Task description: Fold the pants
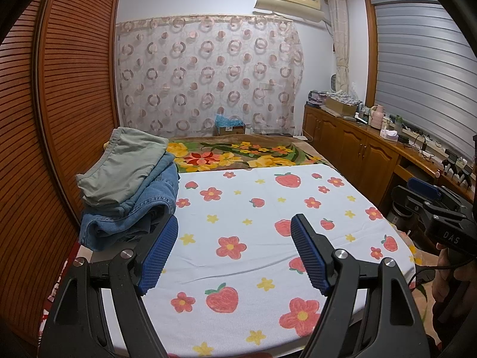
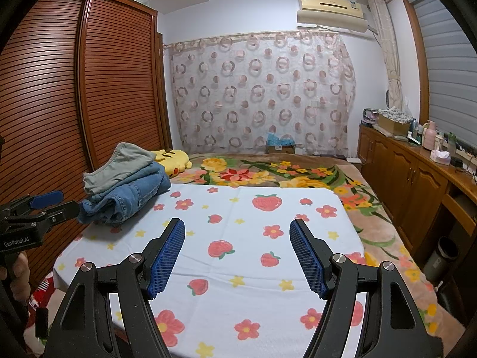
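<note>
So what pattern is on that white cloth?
Strawberries and flowers on the white cloth; the right wrist view shows it best.

Strawberry-print cloth [image 2: 238, 268], floral blanket [image 2: 268, 173], louvred wardrobe [image 2: 89, 89], yellow plush toy [image 2: 173, 161].

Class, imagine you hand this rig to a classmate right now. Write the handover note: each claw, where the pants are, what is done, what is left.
Left claw: open, empty, hovering over the strawberry cloth.
Right claw: open, empty, over the same cloth.
Pants: a pile at the cloth's far left corner, by the wardrobe; grey-green pants on top, blue jeans under them.
Done: nothing is laid out on the cloth. Whether the pile is finished or waiting cannot be told.
Left: if unfolded, probably take the top pair, spread it on the cloth, then fold.
</note>
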Available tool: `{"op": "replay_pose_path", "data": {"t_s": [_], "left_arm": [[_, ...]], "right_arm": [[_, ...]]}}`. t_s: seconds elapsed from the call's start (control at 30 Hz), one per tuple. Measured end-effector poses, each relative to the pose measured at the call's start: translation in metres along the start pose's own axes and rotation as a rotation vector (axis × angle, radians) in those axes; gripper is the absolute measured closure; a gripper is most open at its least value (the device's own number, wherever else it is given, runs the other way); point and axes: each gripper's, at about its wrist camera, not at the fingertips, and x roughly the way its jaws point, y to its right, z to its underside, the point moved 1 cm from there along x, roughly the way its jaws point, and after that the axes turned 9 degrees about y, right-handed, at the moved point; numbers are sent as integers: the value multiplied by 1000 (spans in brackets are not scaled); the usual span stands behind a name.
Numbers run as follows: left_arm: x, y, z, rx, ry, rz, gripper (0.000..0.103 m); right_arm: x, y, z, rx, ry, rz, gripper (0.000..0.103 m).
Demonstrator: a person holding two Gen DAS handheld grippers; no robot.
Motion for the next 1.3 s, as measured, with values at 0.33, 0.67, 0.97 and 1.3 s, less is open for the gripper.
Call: {"op": "replay_pose_path", "data": {"t_s": [0.33, 0.67, 0.97, 1.3], "left_arm": [[-1, 1, 0, 0, 1, 0, 24], [-1, 2, -1, 2, 3, 0, 24], [-1, 2, -1, 3, 3, 0, 24], [-1, 3, 0, 3, 4, -1, 24]], "right_arm": [[-1, 0, 0, -4, 2, -1, 28], [0, -1, 0, -4, 4, 0, 28], [0, -1, -2, -8, 9, 2, 28], [0, -1, -2, -8, 8, 2, 28]]}}
